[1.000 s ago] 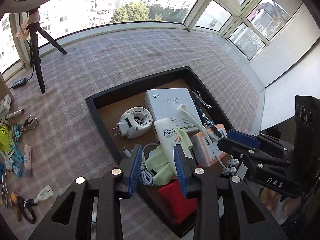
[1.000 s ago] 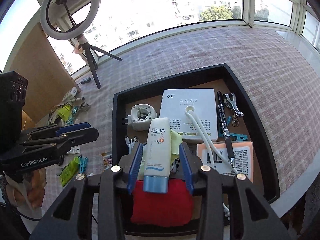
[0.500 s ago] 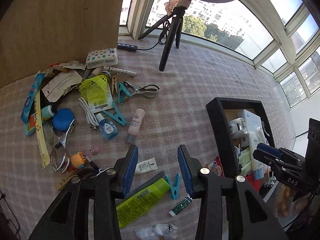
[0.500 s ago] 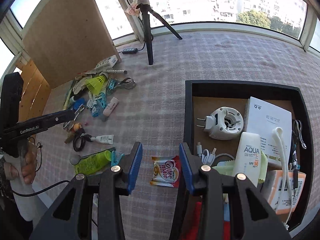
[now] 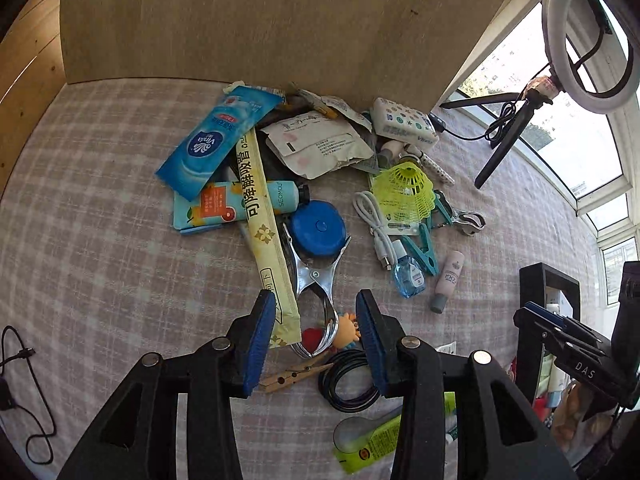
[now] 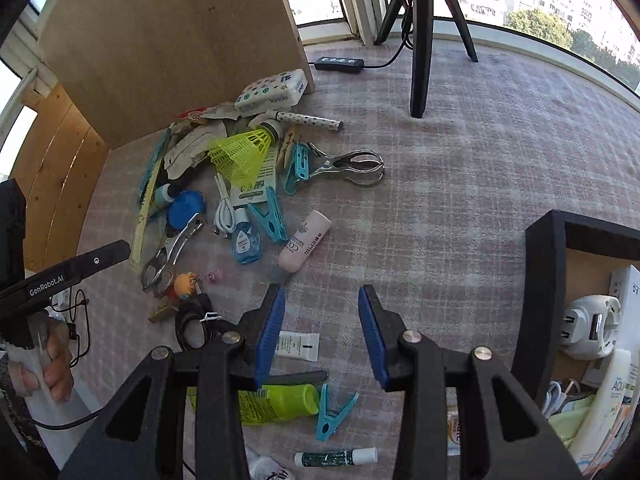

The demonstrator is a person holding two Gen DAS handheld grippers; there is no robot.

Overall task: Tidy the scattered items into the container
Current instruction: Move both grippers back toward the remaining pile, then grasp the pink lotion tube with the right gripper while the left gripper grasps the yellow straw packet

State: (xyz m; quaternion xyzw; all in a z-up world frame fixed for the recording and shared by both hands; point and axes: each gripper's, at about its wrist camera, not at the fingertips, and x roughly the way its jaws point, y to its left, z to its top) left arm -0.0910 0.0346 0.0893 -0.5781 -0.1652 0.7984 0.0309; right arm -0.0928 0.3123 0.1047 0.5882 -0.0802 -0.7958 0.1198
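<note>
Clutter [image 5: 304, 184] heaped on checked cloth [image 6: 460, 184], left gripper [image 5: 316, 340] jaws spread over metal clip [image 5: 316, 280], right gripper [image 6: 322, 336] jaws spread, empty, black tray [image 6: 536, 300] alongside.

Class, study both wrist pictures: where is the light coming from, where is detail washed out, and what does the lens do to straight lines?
Left wrist view: sun enters from the window at right, overexposing the scene behind the ring light; the board's bottom edge bows. Right wrist view: the buildings outside are blown out, the metal clip glints, and the container's rim leans.
</note>
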